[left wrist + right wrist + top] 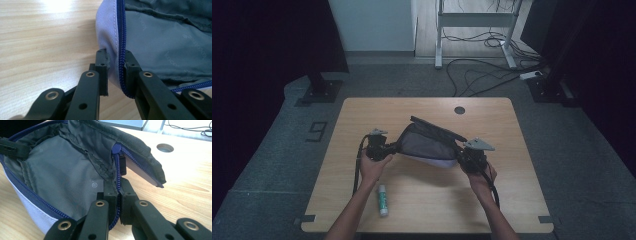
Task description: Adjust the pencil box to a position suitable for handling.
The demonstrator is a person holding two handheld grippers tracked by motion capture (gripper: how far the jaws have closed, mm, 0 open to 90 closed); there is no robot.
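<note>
Pouch sits mid-table, unzipped, mouth held wide. L gripper clenched on the rim by the zip, at pouch's left end; R gripper clenched on the zip edge at the right end, near the slider. Opening looks done. Inside looks empty; glue stick lies apart near front edge, prob. next to go in.

A dark "9" stands on the floor, at nine o'clock from the table. The pouch lining bears a small circled mark and faint print, too small to read.
</note>
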